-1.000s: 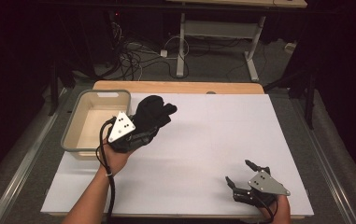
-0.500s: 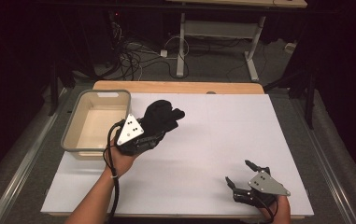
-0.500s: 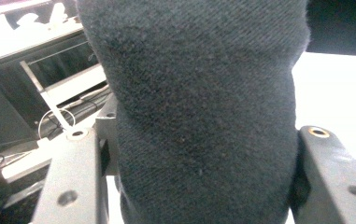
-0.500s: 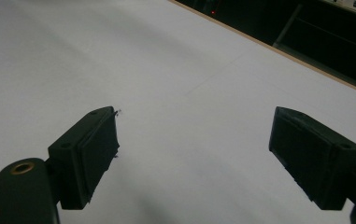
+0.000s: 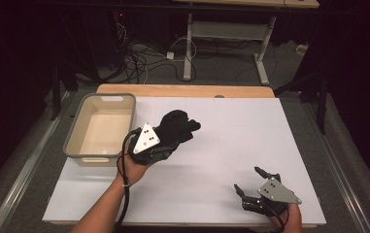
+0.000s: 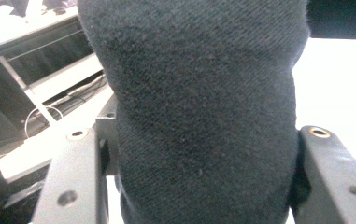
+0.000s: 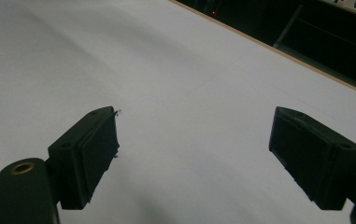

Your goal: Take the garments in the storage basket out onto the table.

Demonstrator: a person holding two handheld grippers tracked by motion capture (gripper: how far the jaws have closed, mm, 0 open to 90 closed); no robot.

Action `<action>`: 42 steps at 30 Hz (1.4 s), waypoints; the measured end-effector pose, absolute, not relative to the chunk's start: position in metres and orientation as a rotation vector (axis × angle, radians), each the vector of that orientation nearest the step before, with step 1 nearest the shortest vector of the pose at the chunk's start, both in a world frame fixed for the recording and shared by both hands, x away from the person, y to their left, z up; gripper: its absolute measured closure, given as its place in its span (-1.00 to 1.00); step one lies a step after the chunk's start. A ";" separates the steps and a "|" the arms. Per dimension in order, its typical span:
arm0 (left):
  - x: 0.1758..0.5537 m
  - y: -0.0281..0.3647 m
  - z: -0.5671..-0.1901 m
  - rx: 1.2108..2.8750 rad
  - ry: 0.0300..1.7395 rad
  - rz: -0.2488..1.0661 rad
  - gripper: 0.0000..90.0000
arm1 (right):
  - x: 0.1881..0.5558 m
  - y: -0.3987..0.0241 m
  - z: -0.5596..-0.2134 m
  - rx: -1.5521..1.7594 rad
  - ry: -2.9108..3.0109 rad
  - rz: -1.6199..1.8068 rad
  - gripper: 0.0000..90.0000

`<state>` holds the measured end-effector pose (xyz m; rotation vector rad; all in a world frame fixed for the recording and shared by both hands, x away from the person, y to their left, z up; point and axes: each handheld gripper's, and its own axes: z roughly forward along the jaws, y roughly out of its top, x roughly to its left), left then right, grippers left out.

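Your left gripper [image 5: 169, 143] clamps a black knit glove [image 5: 176, 127] above the white table [image 5: 250, 131], beside the beige bin [image 5: 82, 156]; your right gripper [image 5: 251, 182] rests open. Transport step: lower the glove, then release.

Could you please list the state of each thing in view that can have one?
Left tool: shut on the black glove, held above the white table.
Black glove: clamped between the jaws, off the table, beside the bin.
Right tool: open, nothing between its jaws, low over the table's near right corner.
Beige bin: upright on the table, empty.
White table: bare around the bin.
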<state>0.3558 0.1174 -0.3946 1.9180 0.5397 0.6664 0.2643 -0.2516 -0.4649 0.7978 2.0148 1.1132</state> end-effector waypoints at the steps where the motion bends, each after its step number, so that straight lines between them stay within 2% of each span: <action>1: 0.356 0.113 -0.397 1.926 0.534 0.658 -0.08 | 0.264 -0.252 -0.465 0.796 2.017 1.113 -0.65; 26: 0.363 0.060 -0.447 2.118 0.479 0.486 -0.13 | 0.264 -0.250 -0.466 0.786 2.032 1.107 -0.65; 33: 0.369 0.057 -0.456 2.153 0.505 0.432 -0.29 | 0.264 -0.250 -0.467 0.786 2.036 1.103 -0.65; 40: 0.370 0.058 -0.456 2.134 0.517 0.424 -0.50 | 0.264 -0.250 -0.467 0.784 2.040 1.102 -0.65; 42: 0.370 0.059 -0.455 2.126 0.517 0.427 -0.51 | 0.264 -0.250 -0.467 0.783 2.042 1.101 -0.65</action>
